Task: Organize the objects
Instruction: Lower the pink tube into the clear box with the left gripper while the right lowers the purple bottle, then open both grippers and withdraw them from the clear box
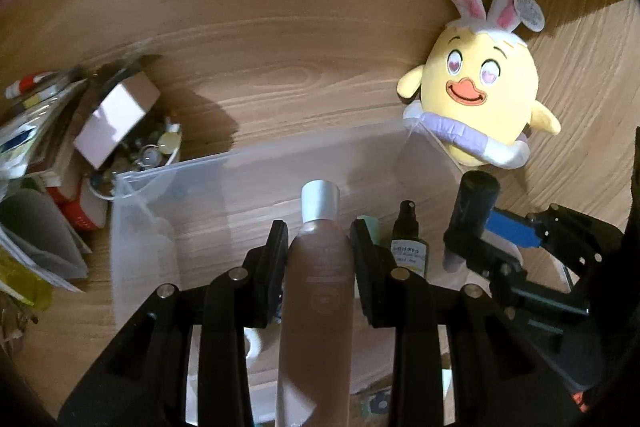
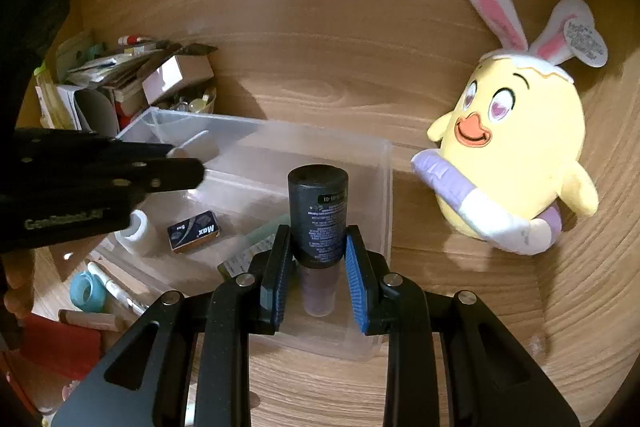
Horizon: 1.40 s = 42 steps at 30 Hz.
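Left tongs point(image 1: 320, 259) clamped on the pink bottle point(image 1: 320, 267), silver cap forward, poised over the clear bin point(image 1: 256, 163) for stowing. Right tongs point(image 2: 316, 263) gripping the dark capped bottle point(image 2: 318, 211) upright, bin just ahead, plush chick point(image 2: 508, 155) off right.

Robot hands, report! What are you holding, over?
Left gripper shut on pink bottle. Right gripper shut on dark bottle. Both over clear bin. Nothing blocking.

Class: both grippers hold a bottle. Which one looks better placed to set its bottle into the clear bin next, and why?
Probably the right gripper: its dark bottle already hangs over the clear bin. The left gripper holds the pink bottle further toward the bin's near edge.
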Each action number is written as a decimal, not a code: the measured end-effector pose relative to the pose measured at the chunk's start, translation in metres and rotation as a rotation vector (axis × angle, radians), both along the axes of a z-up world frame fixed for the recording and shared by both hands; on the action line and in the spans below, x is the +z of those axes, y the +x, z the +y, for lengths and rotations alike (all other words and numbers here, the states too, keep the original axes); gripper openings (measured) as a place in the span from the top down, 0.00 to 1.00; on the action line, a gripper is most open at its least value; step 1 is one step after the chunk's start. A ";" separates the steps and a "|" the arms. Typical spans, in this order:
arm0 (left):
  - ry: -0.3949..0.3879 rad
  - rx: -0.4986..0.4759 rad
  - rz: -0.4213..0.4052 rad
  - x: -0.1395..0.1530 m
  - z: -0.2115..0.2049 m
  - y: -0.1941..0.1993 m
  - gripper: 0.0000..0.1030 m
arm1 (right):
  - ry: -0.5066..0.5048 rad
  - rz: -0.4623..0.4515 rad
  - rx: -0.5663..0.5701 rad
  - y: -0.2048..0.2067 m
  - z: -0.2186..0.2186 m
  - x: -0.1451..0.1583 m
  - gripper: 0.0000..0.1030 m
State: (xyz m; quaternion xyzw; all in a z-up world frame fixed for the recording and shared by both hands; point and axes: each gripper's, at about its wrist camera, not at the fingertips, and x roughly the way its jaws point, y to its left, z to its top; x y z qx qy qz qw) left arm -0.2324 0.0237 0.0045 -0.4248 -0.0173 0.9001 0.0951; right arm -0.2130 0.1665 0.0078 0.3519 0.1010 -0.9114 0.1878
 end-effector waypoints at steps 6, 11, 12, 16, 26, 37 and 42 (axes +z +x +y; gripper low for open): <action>-0.004 -0.015 -0.042 -0.014 0.008 -0.014 0.69 | 0.013 -0.025 0.009 -0.003 -0.004 -0.008 0.77; 0.016 -0.022 -0.074 -0.021 0.010 -0.019 0.69 | 0.016 -0.029 0.014 -0.004 -0.006 -0.010 0.77; 0.017 -0.023 -0.074 -0.021 0.011 -0.019 0.69 | 0.017 -0.025 0.011 -0.003 -0.006 -0.010 0.77; 0.014 -0.025 -0.055 -0.016 0.012 -0.016 0.69 | 0.013 -0.029 0.012 -0.003 -0.004 -0.009 0.77; -0.001 -0.035 0.031 0.008 0.009 0.013 0.68 | -0.009 0.012 0.007 0.010 -0.003 0.006 0.62; -0.011 -0.003 0.109 0.032 -0.019 0.074 0.51 | -0.065 0.060 0.032 0.048 -0.001 0.026 0.44; -0.029 0.013 0.118 0.029 -0.031 0.099 0.48 | -0.092 0.055 0.049 0.073 -0.002 0.024 0.41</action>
